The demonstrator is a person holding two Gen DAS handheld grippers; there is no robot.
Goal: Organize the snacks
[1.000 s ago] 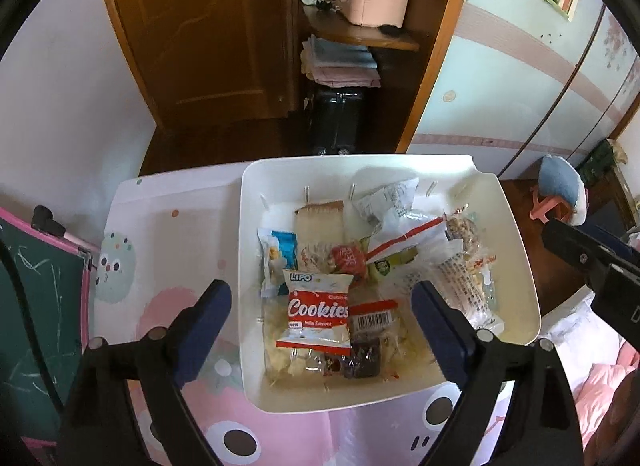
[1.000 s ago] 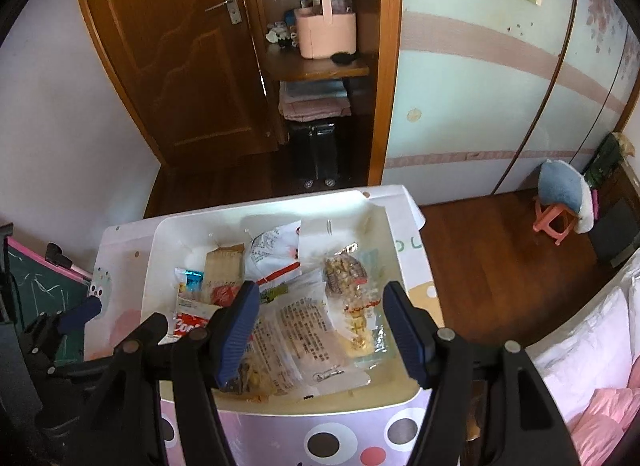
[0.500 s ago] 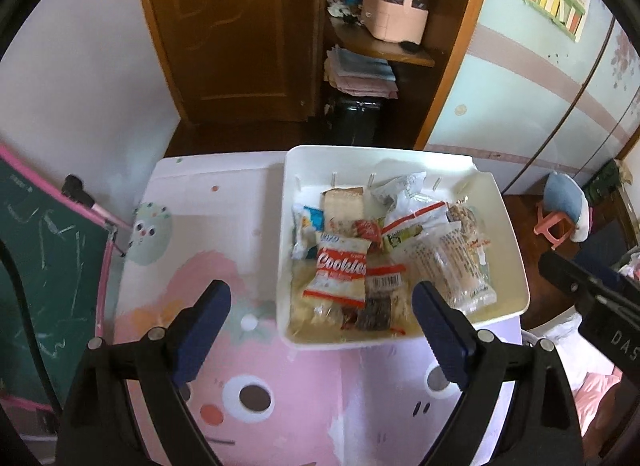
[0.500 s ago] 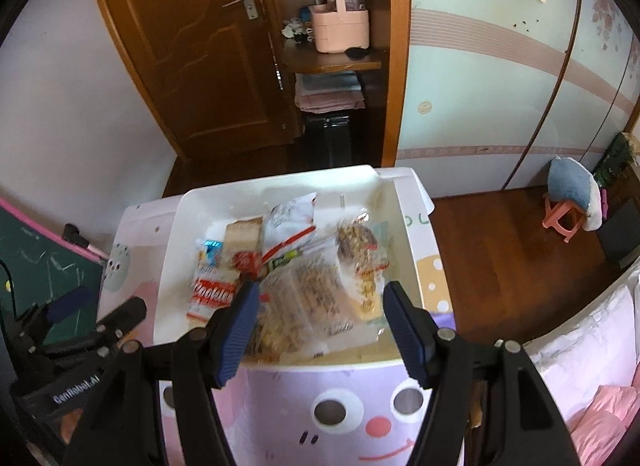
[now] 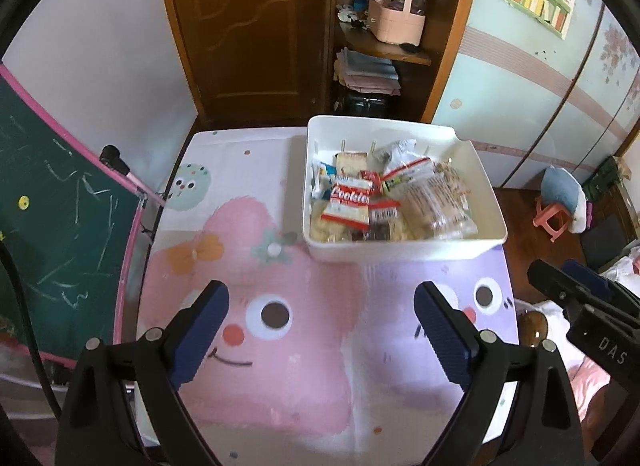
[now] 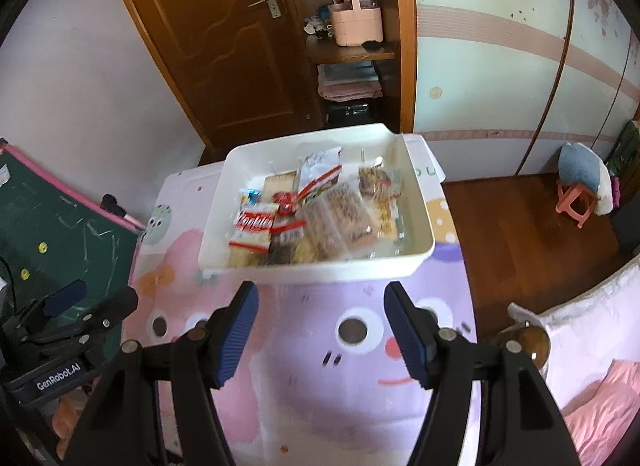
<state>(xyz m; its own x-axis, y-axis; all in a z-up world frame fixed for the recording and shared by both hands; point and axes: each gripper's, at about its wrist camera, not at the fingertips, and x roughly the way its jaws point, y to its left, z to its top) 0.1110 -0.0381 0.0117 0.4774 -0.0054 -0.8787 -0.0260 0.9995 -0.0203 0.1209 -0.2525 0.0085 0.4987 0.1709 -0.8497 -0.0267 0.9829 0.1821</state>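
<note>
A white plastic bin [image 5: 400,252] [image 6: 320,270] full of several snack packets stands at the far side of a table with a pink and purple cartoon cover [image 5: 280,346] [image 6: 360,386]. A red and white Cookies packet [image 5: 350,201] [image 6: 256,225] lies on top at the bin's left, clear bags of biscuits [image 5: 436,201] [image 6: 340,217] to its right. My left gripper [image 5: 322,298] hangs open over the bare cover, well short of the bin. My right gripper [image 6: 320,298] is open too, just short of the bin's near wall. Neither holds anything.
A green chalkboard with a pink frame [image 5: 52,201] leans at the table's left edge. Behind the table are a brown door [image 5: 248,25] and shelves with a pink basket [image 5: 396,21]. A small pink stool [image 6: 576,201] stands on the wooden floor at right; bedding [image 6: 592,346] lies near right.
Both grippers have pulled back and up from over the bin; it now sits farther off and more of the cartoon cover shows. Jaws stay open and empty.
</note>
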